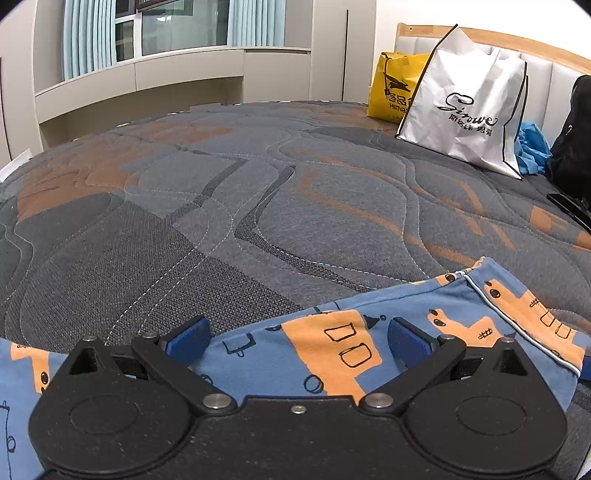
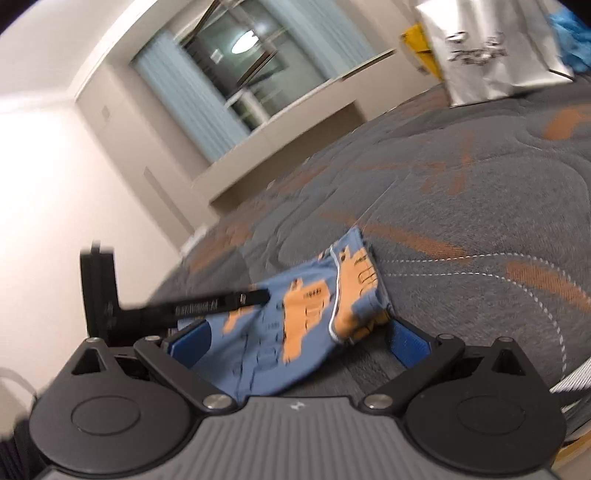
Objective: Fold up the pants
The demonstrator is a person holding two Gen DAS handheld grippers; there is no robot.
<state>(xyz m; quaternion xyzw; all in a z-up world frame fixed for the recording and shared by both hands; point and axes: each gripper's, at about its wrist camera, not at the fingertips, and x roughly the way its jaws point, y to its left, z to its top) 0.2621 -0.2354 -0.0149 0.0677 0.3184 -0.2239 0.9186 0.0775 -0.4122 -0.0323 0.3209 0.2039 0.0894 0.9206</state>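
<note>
While the pants (image 1: 321, 354) lie bunched on the bed (image 1: 258, 192), lower centre of both frames, the left gripper (image 1: 299, 341) gapes wide over them; right gripper (image 2: 299, 341) is wide too, holding nothing.

Bedroom w/ a quilted grey-and-orange mattress (image 1: 258, 192) as centrepiece. Beyond its far edge, a beige built-in ledge (image 1: 147, 81) runs under a window (image 1: 177, 29) hung w/ pale blue curtains (image 1: 86, 37). At the mattress head, a wood-trimmed padded headboard (image 1: 546, 70). A ceiling light reflects in the window glass (image 2: 243, 40); cream walls (image 2: 48, 184) stand beside it.
</note>
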